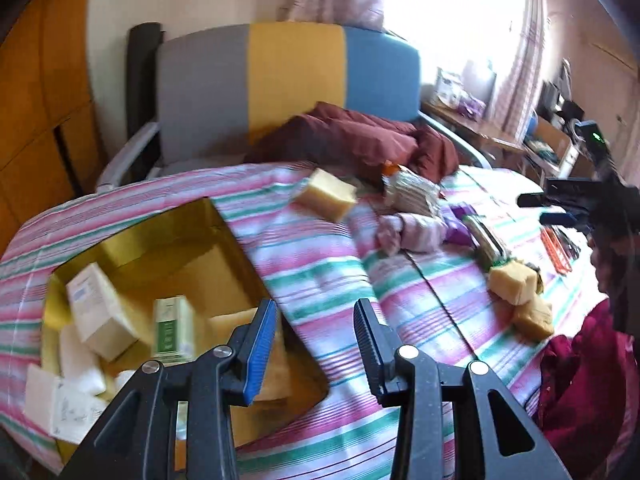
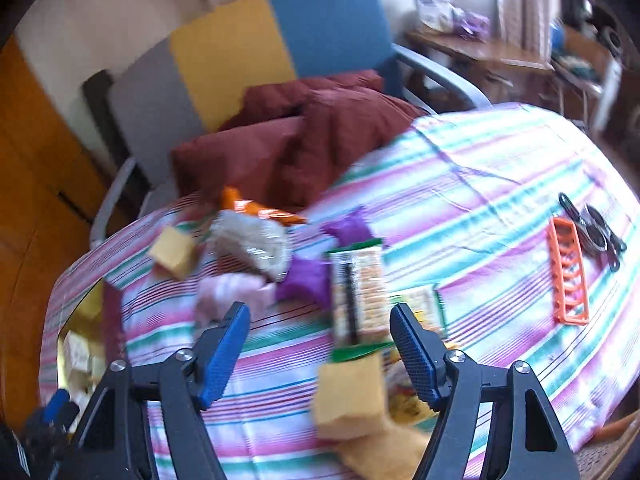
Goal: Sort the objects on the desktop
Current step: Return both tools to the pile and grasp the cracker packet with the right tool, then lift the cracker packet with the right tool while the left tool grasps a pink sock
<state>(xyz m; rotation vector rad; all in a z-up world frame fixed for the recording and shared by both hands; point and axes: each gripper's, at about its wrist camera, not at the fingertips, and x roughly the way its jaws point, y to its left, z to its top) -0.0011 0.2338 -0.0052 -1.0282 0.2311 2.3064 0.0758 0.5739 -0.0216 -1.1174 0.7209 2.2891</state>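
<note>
Sorting: both grippers wide, empty
Right gripper [image 2: 320,344] should centre over lower-middle sponge [image 2: 350,396], then carry to lower-left box [image 1: 224,224]; left gripper [image 1: 316,340] idle

soft striped pink-and-green cloth [image 2: 480,184] covers the table. on it lie spongy yellow foam blocks [image 2: 348,394], a shiny plastic snack wrapper [image 2: 358,292] and a smooth orange plastic rack [image 2: 568,276]. beside it, a brown cardboard box [image 1: 224,256] looks matt.
</note>
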